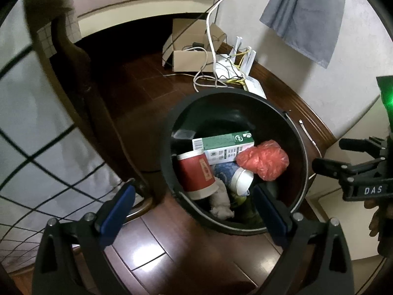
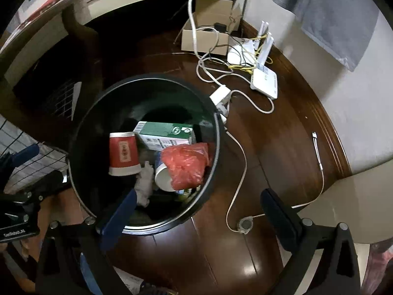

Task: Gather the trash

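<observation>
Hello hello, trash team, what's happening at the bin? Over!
Left tongs open, empty, over bin rim. Right tongs open, empty. Black bin holds red cup, green carton, red bag. White cable loose beside bin.

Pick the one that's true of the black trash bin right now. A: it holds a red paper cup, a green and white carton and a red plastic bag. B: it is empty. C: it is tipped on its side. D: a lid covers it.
A: the open, upright black trash bin holds a red paper cup, a green and white carton and a red plastic bag, among other scraps.
</observation>
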